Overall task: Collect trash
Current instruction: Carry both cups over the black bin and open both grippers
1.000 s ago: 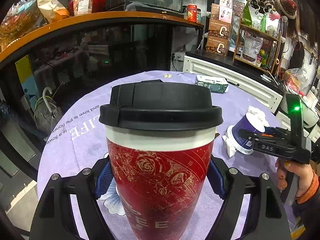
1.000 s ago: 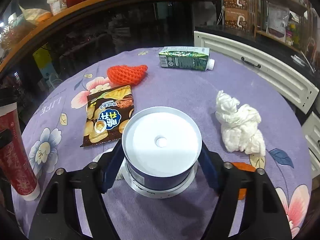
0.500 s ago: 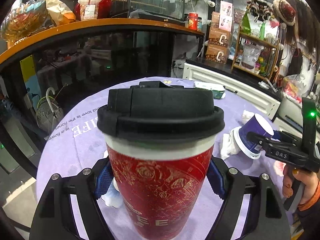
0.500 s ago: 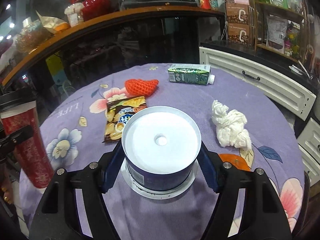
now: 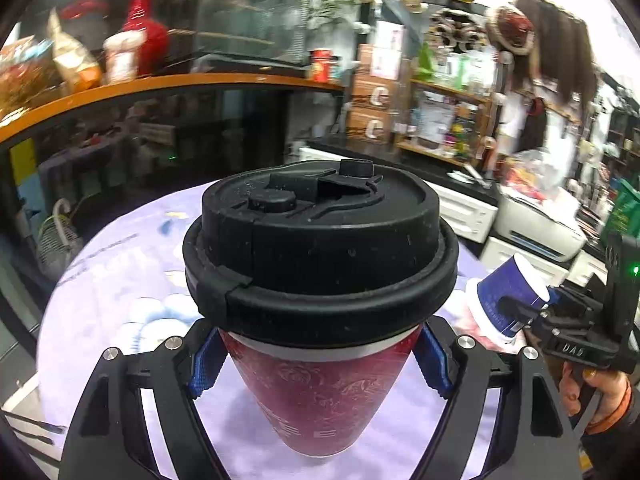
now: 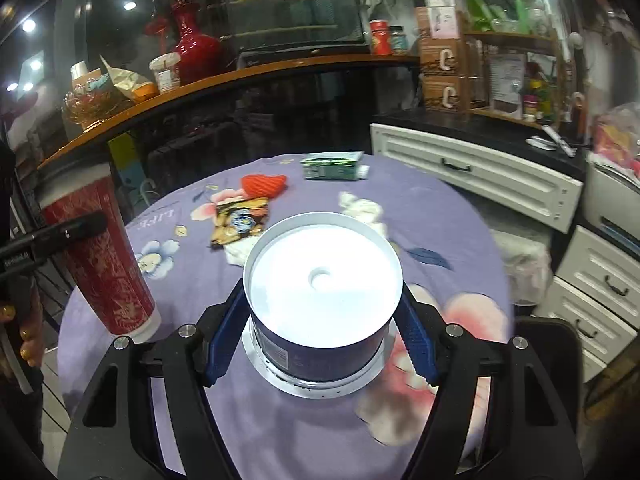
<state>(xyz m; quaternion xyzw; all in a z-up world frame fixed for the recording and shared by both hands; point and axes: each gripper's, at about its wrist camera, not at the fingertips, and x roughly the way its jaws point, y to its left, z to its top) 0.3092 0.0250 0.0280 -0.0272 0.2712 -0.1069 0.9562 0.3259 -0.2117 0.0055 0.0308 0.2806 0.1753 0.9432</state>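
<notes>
My left gripper (image 5: 320, 364) is shut on a tall red paper coffee cup (image 5: 316, 392) with a black lid, held above the purple flowered tablecloth (image 5: 120, 280). The cup also shows at the left of the right wrist view (image 6: 100, 264). My right gripper (image 6: 320, 336) is shut on an upturned blue paper cup (image 6: 320, 304), white bottom toward the camera, lifted above the table. That cup also shows at the right of the left wrist view (image 5: 508, 296). On the table lie a snack bag (image 6: 240, 224), an orange net (image 6: 264, 184), a green carton (image 6: 332, 166) and crumpled tissue (image 6: 360, 208).
The round table (image 6: 460, 216) stands in front of a dark counter with an orange top (image 6: 240, 76) bearing a red vase (image 6: 192, 48). White drawers (image 6: 480, 176) stand at the right. A shelf with goods (image 5: 440, 120) stands behind.
Both grippers have risen and pulled back from the table with their cups. The table items now look farther away and the left view tilts down onto the lid.
</notes>
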